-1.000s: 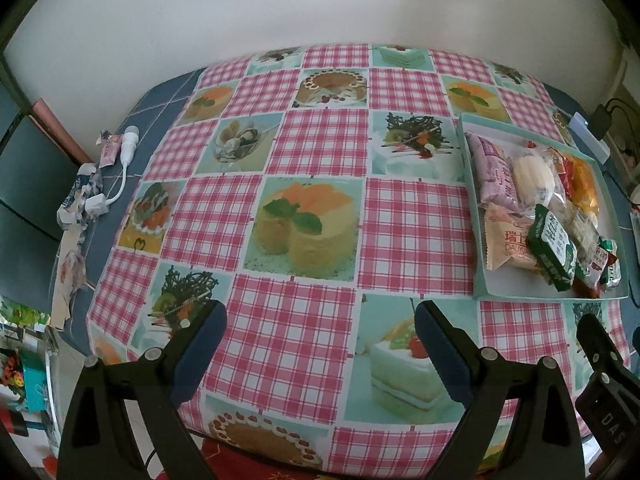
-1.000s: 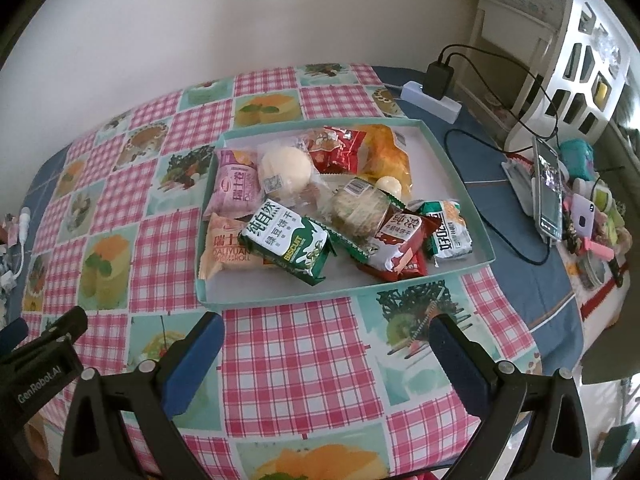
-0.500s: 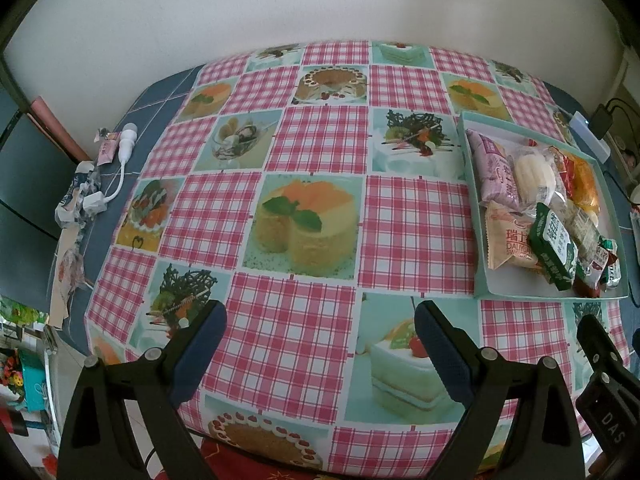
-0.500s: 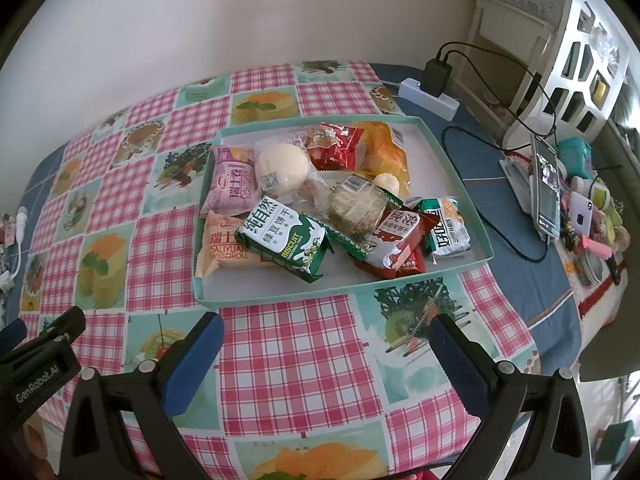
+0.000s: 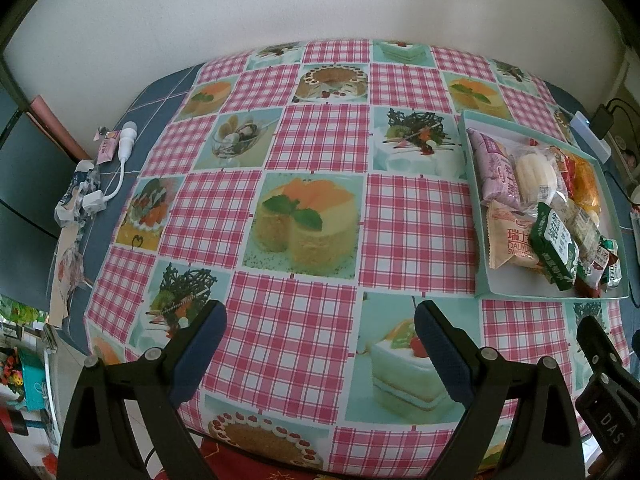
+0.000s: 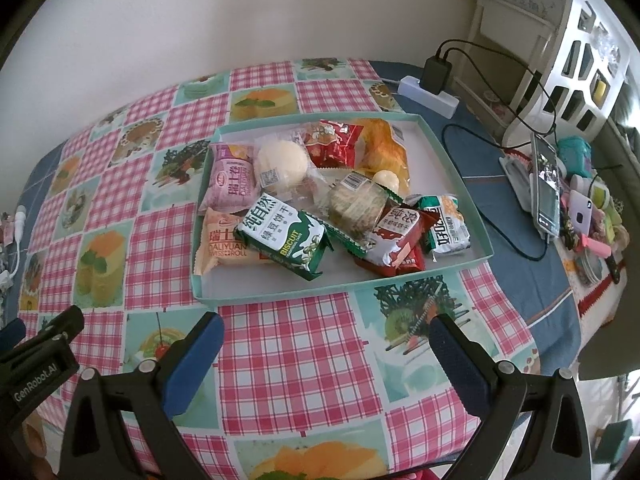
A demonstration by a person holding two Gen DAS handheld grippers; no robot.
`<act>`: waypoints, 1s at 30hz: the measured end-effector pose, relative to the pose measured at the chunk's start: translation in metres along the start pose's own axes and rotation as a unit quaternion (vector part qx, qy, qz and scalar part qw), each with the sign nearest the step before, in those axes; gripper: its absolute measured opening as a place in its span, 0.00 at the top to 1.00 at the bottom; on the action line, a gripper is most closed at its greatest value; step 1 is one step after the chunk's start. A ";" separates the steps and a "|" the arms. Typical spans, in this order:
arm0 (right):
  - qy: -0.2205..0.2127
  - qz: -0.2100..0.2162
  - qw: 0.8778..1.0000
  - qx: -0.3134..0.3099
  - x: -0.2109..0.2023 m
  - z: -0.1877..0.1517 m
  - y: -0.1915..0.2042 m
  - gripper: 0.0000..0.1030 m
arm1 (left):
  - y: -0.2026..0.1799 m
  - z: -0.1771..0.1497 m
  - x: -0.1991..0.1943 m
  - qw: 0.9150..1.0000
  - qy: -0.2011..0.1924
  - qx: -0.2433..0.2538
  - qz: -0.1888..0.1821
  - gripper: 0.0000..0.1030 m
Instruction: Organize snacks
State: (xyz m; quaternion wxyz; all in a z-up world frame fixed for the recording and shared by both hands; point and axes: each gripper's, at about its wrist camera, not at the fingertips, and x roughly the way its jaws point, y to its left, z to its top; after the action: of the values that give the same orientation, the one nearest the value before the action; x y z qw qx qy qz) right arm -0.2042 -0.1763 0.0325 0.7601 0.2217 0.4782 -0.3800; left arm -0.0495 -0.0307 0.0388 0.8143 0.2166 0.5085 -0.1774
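Observation:
A shallow teal tray (image 6: 280, 294) sits on the checked tablecloth and holds several wrapped snacks: a green biscuit pack (image 6: 286, 238), a pink Swiss roll pack (image 6: 230, 180), an orange Swiss roll pack (image 6: 218, 240), a round white bun (image 6: 282, 162), red packs (image 6: 398, 236) and an orange bag (image 6: 384, 146). My right gripper (image 6: 322, 354) is open and empty, just in front of the tray. My left gripper (image 5: 320, 350) is open and empty over the bare cloth; the tray (image 5: 480, 256) lies to its right.
A white power strip with a black charger and cables (image 6: 434, 86) lies behind the tray. A phone (image 6: 546, 184) and small clutter sit at the right edge. A white cable and wrappers (image 5: 100, 176) lie at the table's left edge. A wall stands behind.
Both views have shifted slightly; the right gripper has edged a little closer to the tray. The snacks have not moved and both grippers stay open.

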 end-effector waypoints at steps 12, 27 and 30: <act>0.002 0.000 1.000 0.000 0.001 0.000 -0.001 0.00 | 0.001 -0.002 0.002 1.000 0.002 -0.002 -0.001 0.08; 0.004 0.000 1.000 -0.001 0.002 0.000 -0.001 0.00 | 0.002 -0.002 0.003 1.000 0.003 -0.002 -0.001 0.08; 0.004 -0.001 1.000 -0.001 0.002 0.000 0.000 0.00 | 0.002 -0.002 0.003 1.000 0.003 -0.002 -0.001 0.08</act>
State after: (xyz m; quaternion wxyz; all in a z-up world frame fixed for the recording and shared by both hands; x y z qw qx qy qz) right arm -0.2038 -0.1774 0.0312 0.7582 0.2223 0.4815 -0.3793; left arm -0.0487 -0.0281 0.0356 0.8128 0.2156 0.5117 -0.1765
